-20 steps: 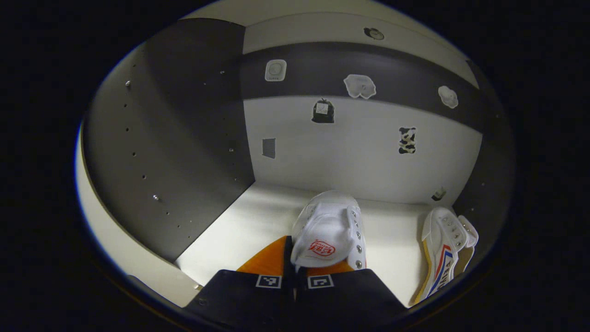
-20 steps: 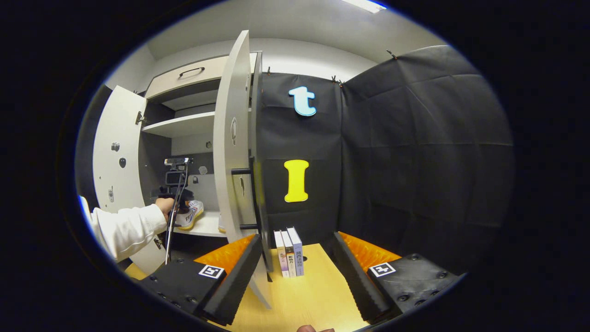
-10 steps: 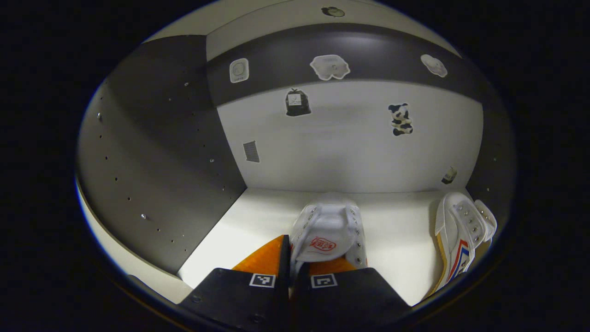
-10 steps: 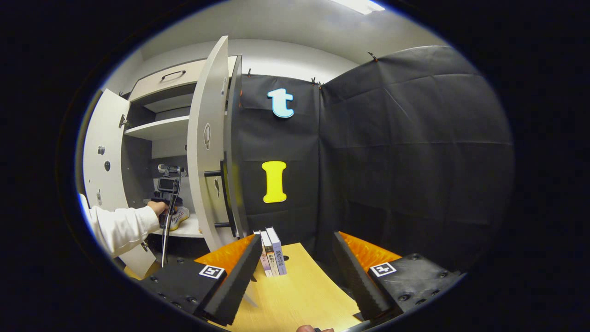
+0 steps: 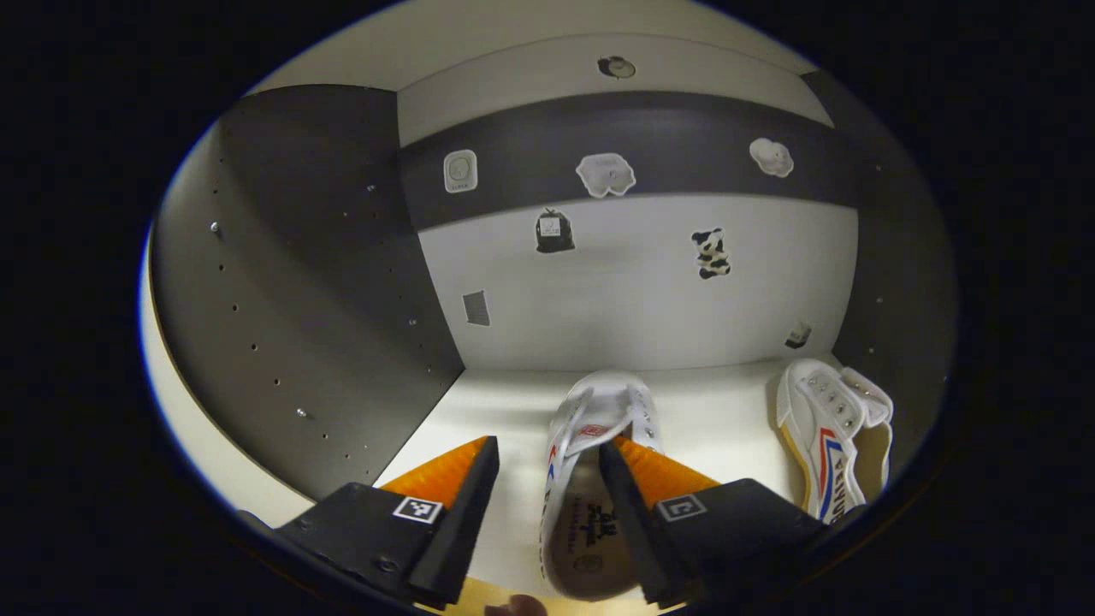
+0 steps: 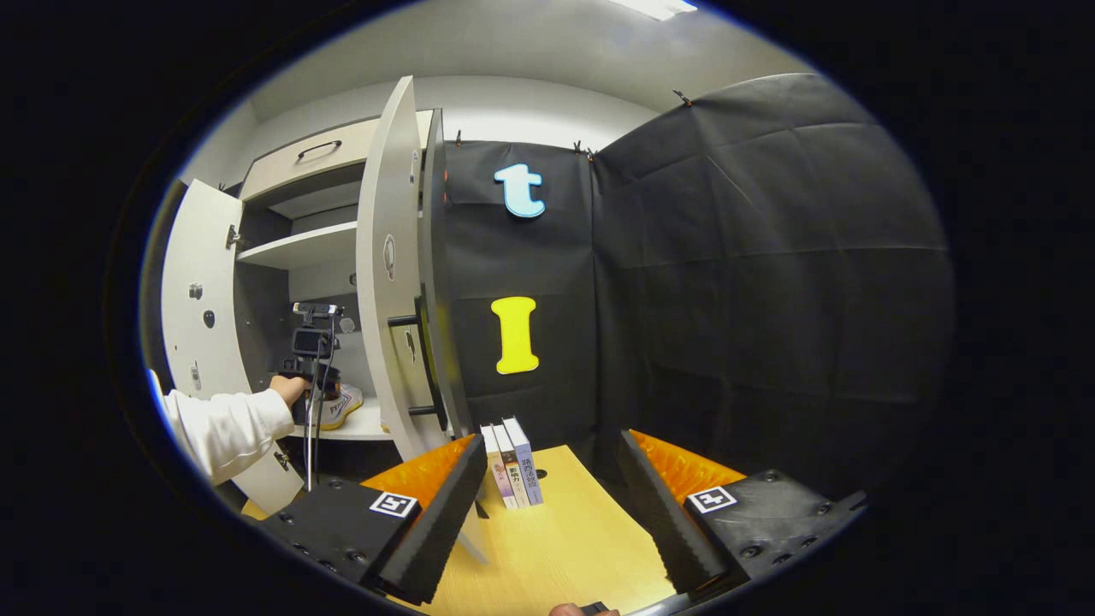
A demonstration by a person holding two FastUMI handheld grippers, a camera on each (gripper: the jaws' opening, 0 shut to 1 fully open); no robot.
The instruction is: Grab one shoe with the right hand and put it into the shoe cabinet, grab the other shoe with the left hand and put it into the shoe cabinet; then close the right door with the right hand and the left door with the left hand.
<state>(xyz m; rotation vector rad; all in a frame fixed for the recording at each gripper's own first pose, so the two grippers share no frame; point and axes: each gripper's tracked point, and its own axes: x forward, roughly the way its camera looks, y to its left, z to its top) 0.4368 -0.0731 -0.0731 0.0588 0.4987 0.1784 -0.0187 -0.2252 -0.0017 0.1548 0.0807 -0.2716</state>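
Note:
Inside the shoe cabinet (image 5: pixel 308 282), a white shoe (image 5: pixel 575 505) with red and blue stripes rests on the pale shelf floor (image 5: pixel 727 419), toe toward the back wall. My left gripper (image 5: pixel 547 447) is open, its fingers on either side of the shoe's heel end, not pressing it. The other white shoe (image 5: pixel 825 432) lies by the right wall. My right gripper (image 6: pixel 552 443) stands open and empty over a wooden table (image 6: pixel 565 547). In the right gripper view the cabinet's right door (image 6: pixel 387 274) and left door (image 6: pixel 192 299) stand open, and a sleeved hand (image 6: pixel 287 389) holds the left gripper at the lower shelf.
Three books (image 6: pixel 511 462) stand upright on the table just beyond the right door's edge. Stickers (image 5: pixel 710 253) dot the cabinet's back wall. An upper shelf (image 6: pixel 295 248) and a drawer with a handle (image 6: pixel 316 150) sit above. Black cloth walls close the booth to the right.
My left gripper has opened and let go of the shoe, which now rests on the shelf floor. The right gripper stays open and has barely shifted.

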